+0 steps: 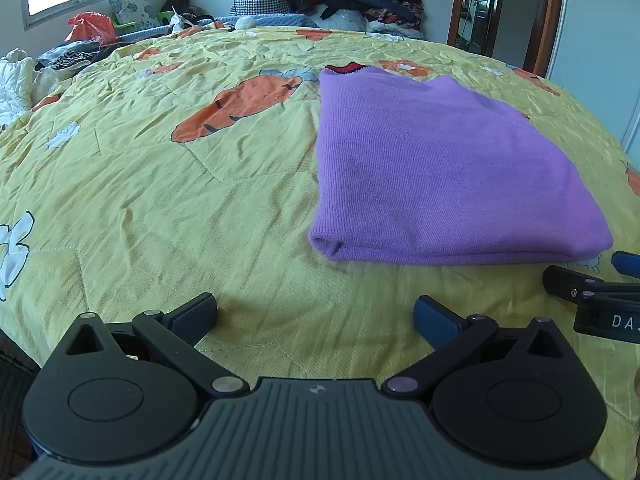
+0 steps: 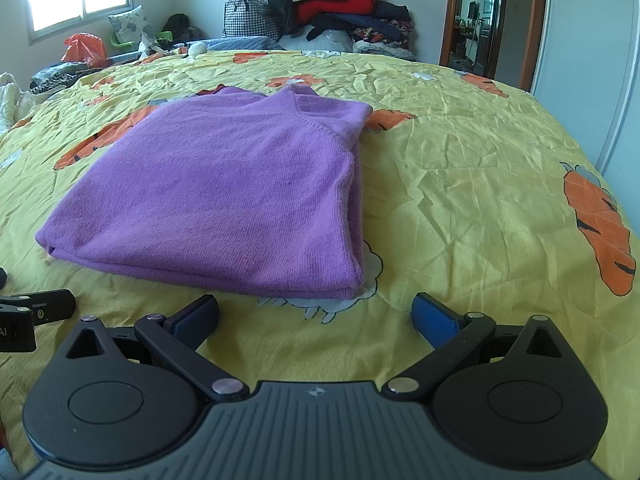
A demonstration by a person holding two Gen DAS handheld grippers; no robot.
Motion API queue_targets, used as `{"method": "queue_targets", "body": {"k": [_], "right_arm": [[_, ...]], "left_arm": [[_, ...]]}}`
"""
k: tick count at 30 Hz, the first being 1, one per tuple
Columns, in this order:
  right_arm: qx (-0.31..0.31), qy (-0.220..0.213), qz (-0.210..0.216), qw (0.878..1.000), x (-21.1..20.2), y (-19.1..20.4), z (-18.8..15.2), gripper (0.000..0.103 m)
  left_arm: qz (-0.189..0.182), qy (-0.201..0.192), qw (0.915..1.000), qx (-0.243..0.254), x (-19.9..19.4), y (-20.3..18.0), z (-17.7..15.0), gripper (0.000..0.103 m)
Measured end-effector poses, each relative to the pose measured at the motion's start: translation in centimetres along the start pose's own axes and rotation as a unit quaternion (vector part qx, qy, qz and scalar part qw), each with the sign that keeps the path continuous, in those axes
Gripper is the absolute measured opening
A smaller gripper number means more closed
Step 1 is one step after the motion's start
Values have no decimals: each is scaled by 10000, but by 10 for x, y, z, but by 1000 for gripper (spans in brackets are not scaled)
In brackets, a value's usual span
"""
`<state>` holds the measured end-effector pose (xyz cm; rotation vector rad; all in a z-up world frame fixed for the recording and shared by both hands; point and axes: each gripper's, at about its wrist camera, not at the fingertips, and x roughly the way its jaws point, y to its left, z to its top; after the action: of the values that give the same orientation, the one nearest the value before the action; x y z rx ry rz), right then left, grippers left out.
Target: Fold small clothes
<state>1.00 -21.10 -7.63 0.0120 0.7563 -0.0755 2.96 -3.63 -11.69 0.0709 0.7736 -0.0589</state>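
A purple knit sweater (image 1: pixel 436 168) lies folded into a flat rectangle on the yellow bedspread (image 1: pixel 160 200). In the right wrist view the purple sweater (image 2: pixel 224 196) sits just ahead and to the left. My left gripper (image 1: pixel 316 318) is open over bare bedspread, short of the sweater's near left corner. My right gripper (image 2: pixel 316 316) is open too, with nothing between its fingers, just in front of the sweater's near right corner. The right gripper's fingers (image 1: pixel 576 284) show at the right edge of the left wrist view.
A heap of clothes (image 2: pixel 340 4) and a checked bag (image 2: pixel 244 12) stand against the far wall. More clothes and an orange plastic bag (image 1: pixel 90 26) lie at the bed's far left. A doorway (image 2: pixel 480 20) and a white wardrobe door (image 2: pixel 592 60) stand on the right.
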Motion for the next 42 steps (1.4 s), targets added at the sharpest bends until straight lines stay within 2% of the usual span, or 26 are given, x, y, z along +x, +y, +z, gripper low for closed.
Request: {"method": "queue_targets", "body": {"k": [42], "right_arm": [[-1, -2, 7, 10000, 0, 0, 0, 103]], "left_arm": [[-22, -50, 10000, 22, -1, 0, -2, 103]]}}
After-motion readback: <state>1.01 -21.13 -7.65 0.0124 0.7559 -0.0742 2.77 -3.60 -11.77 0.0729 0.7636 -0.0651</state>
